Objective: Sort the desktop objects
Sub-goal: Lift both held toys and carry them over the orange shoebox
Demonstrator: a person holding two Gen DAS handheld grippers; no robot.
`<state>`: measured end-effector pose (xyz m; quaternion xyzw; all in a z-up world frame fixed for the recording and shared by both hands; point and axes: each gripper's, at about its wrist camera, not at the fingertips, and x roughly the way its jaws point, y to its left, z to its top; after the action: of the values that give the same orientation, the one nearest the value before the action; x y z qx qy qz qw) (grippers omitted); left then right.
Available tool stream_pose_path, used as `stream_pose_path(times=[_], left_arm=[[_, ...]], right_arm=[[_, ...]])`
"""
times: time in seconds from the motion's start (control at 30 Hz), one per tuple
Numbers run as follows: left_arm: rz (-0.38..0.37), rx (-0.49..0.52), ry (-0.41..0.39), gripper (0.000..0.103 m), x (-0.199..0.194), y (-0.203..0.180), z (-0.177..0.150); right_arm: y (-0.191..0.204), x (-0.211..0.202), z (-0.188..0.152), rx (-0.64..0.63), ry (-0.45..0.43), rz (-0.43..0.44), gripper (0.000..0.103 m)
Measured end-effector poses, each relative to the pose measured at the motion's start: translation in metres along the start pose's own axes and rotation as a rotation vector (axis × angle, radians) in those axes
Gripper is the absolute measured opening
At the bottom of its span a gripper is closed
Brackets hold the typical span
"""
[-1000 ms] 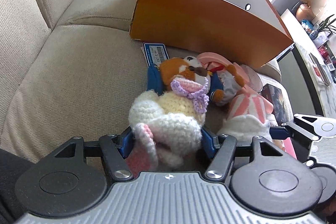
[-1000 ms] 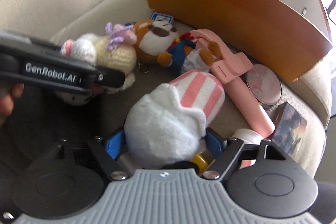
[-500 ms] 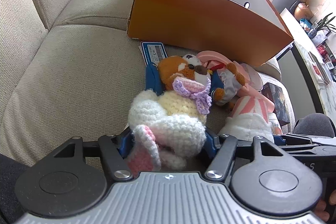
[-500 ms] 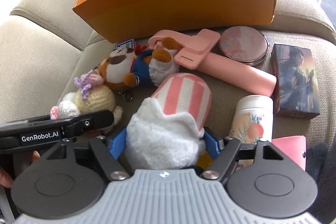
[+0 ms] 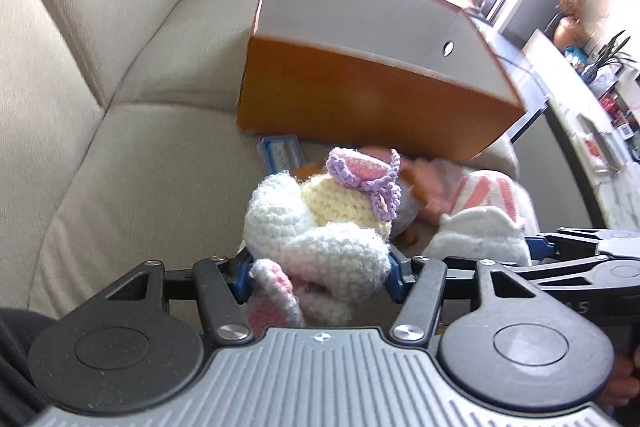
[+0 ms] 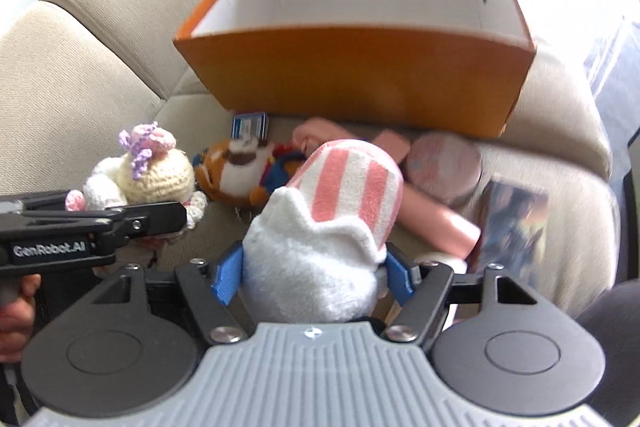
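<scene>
While pressing blue pads into a crocheted bunny (image 5: 320, 227), left gripper (image 5: 316, 277) just narrowed; likewise right gripper (image 6: 312, 277), clamped on striped plush (image 6: 340, 211), before orange box (image 6: 360, 75).

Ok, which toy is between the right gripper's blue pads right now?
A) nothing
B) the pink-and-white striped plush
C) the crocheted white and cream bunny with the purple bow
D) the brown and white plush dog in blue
B: in the right wrist view the blue pads press into the white end of the pink-and-white striped plush, so the right gripper is clamped on it.
</scene>
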<state>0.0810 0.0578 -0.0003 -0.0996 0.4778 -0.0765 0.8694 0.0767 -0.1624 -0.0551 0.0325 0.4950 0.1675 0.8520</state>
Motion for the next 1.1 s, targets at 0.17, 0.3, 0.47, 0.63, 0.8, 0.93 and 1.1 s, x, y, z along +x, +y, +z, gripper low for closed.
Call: stream_pose_path(times=[0.17,0.3,0.47,0.63,0.8,0.93,1.1], left_arm=[[-0.007,0.016,-0.034,0.07,-0.012,-0.01,0.024],[-0.041,0.014,-0.072,0.07,-0.02,-0.01,0.043],[-0.069,0.02,-0.137,0.069,-0.029,-0.01,0.072],[-0.097,0.016,-0.196,0.069,-0.037,-0.011,0.106],[-0.109,-0.027,-0.213,0.069,-0.02,-0.008,0.141],[-0.113,-0.084,-0.191,0.069,0.011,0.001,0.165],[-0.11,-0.103,-0.127,0.069,0.054,0.0,0.181]], right_arm=[[-0.002,-0.024,0.016,-0.041,-0.036,-0.019,0.073],[0.0,-0.039,0.032,-0.067,-0.078,-0.017,0.073],[0.004,-0.052,0.065,-0.1,-0.156,0.003,0.073],[0.011,-0.059,0.105,-0.146,-0.237,0.025,0.072],[0.014,-0.045,0.149,-0.212,-0.255,0.032,0.072],[0.01,-0.019,0.179,-0.288,-0.217,0.016,0.073],[0.004,0.025,0.2,-0.329,-0.099,0.011,0.073]])
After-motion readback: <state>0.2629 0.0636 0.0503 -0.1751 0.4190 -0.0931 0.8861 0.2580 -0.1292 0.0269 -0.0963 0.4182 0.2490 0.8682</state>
